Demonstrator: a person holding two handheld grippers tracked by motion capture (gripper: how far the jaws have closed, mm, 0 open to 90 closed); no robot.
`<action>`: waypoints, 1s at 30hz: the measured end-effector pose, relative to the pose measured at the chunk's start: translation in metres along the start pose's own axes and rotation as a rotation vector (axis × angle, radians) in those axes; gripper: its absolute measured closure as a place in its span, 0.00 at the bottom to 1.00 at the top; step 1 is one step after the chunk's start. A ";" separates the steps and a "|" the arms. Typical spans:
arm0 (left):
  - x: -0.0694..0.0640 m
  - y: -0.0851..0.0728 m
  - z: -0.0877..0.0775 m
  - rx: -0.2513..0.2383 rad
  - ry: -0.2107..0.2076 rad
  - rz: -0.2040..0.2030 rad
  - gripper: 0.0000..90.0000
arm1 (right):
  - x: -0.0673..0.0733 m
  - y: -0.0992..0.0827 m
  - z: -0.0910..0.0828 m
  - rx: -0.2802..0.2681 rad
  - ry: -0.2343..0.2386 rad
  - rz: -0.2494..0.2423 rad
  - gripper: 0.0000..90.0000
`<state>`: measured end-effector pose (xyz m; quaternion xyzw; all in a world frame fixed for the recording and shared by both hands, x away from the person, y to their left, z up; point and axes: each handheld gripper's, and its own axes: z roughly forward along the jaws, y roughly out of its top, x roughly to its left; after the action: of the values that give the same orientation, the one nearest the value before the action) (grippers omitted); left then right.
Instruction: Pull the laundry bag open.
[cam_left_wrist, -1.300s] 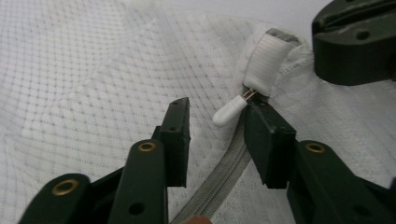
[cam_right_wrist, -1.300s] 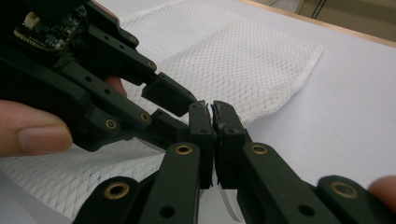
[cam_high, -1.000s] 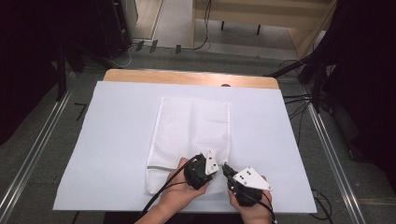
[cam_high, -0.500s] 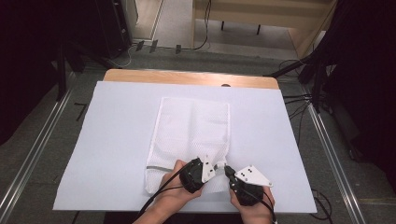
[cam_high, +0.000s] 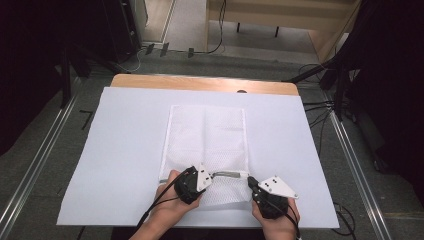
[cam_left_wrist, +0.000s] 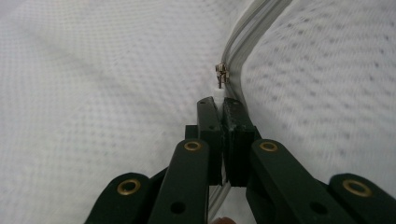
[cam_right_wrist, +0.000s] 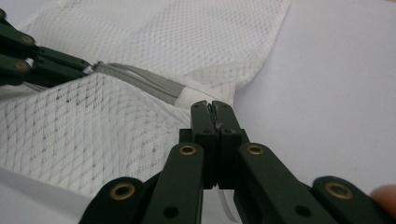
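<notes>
A white mesh bag (cam_high: 207, 135) lies flat on the white sheet (cam_high: 125, 150), its grey zipper (cam_high: 227, 174) running across the near end. My left gripper (cam_high: 212, 176) is shut on the white pull tab (cam_left_wrist: 218, 91) of the metal slider (cam_left_wrist: 221, 74). The grey zipper tape (cam_left_wrist: 243, 42) runs on beyond the slider. My right gripper (cam_high: 250, 182) is at the bag's near right corner, its jaws shut on the white fabric end (cam_right_wrist: 189, 96) of the zipper (cam_right_wrist: 140, 79). The right gripper view also shows the left gripper (cam_right_wrist: 88, 69) farther off along the zipper.
The white sheet covers most of a wooden table (cam_high: 200, 82), whose far edge is bare. Metal rails (cam_high: 40, 160) run along both sides on the floor. Cables (cam_high: 320, 107) lie at the far right, and dark furniture stands around.
My left gripper has slid to the left along the zipper, away from the right gripper, taking the slider with it. A stretch of grey zipper now shows between the two grippers. The right gripper stayed put.
</notes>
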<state>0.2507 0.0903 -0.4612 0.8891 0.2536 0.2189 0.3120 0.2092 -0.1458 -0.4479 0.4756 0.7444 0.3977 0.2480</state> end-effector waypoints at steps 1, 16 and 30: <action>0.006 -0.007 -0.005 -0.002 0.009 -0.020 0.98 | 0.001 0.001 0.000 -0.001 -0.006 -0.006 1.00; 0.063 -0.071 -0.064 0.023 0.081 -0.171 0.98 | -0.005 -0.003 0.006 0.030 -0.007 0.000 1.00; 0.083 -0.111 -0.095 -0.039 0.044 -0.279 0.97 | -0.001 -0.007 0.012 0.061 0.009 -0.041 1.00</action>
<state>0.2281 0.2561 -0.4489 0.8339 0.3774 0.1978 0.3509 0.2152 -0.1436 -0.4602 0.4657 0.7669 0.3717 0.2384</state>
